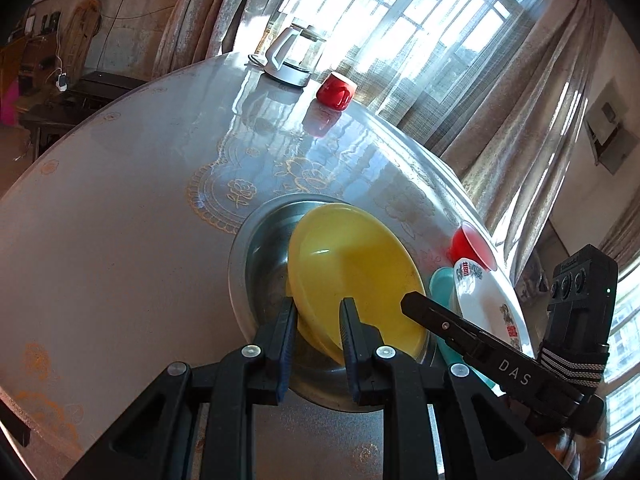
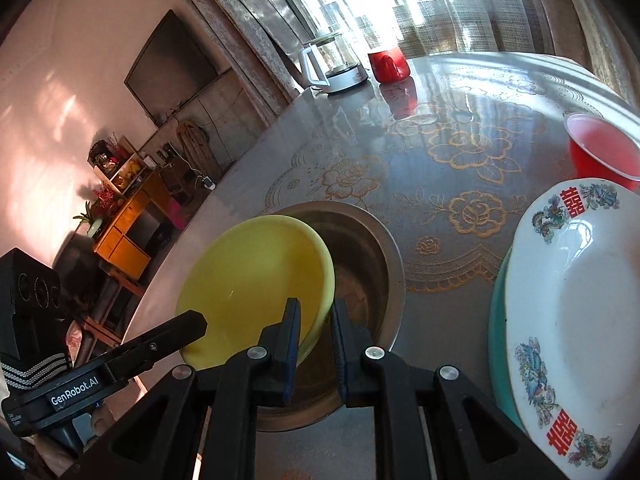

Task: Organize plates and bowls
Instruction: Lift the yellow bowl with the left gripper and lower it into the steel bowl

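A yellow plate [image 1: 356, 272] is tilted inside a steel bowl [image 1: 260, 264] on the round table. My left gripper [image 1: 318, 320] straddles the plate's near-left rim, its fingers close on either side. My right gripper [image 2: 316, 320] straddles the opposite rim of the yellow plate [image 2: 256, 280], over the steel bowl [image 2: 368, 264]. Both look closed on the rim. A white patterned plate [image 2: 580, 320] lies on a teal plate [image 2: 496, 320] to the right; both also show in the left wrist view, white plate [image 1: 488, 304].
A red bowl [image 2: 600, 152] stands behind the white plate. A red mug [image 2: 388, 64] and a glass kettle [image 2: 332, 64] stand at the table's far side near the curtained window. The table edge [image 1: 24, 400] curves near left.
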Motion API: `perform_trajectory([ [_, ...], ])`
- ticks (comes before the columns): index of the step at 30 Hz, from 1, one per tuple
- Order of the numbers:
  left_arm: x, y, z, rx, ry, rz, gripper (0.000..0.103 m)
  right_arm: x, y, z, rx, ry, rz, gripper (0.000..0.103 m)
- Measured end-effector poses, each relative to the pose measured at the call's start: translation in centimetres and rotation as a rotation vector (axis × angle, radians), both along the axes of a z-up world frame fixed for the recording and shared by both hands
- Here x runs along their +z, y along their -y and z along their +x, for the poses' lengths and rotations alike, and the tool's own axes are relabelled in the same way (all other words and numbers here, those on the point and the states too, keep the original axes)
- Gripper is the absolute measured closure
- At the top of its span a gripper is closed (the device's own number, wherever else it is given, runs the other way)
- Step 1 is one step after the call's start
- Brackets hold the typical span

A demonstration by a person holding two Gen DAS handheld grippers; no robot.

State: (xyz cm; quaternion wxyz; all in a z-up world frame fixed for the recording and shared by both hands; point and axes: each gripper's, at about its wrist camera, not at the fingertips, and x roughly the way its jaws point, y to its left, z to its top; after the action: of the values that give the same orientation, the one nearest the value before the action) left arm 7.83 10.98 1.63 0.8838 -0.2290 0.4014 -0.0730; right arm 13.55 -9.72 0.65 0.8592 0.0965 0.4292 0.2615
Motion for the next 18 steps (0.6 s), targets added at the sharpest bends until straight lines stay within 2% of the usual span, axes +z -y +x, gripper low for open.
perform_trajectory([
  [12, -0.93, 0.27, 0.72, -0.008, -0.018, 0.031, 0.083, 0.32, -0.73, -0.74, -0.003, 0.057, -0.085, 0.088],
  [18, -0.98, 0.18, 0.97, -0.009, -0.021, 0.044, 0.082, -0.17, -1.01, -0.24, -0.007, 0.057, -0.107, 0.086],
])
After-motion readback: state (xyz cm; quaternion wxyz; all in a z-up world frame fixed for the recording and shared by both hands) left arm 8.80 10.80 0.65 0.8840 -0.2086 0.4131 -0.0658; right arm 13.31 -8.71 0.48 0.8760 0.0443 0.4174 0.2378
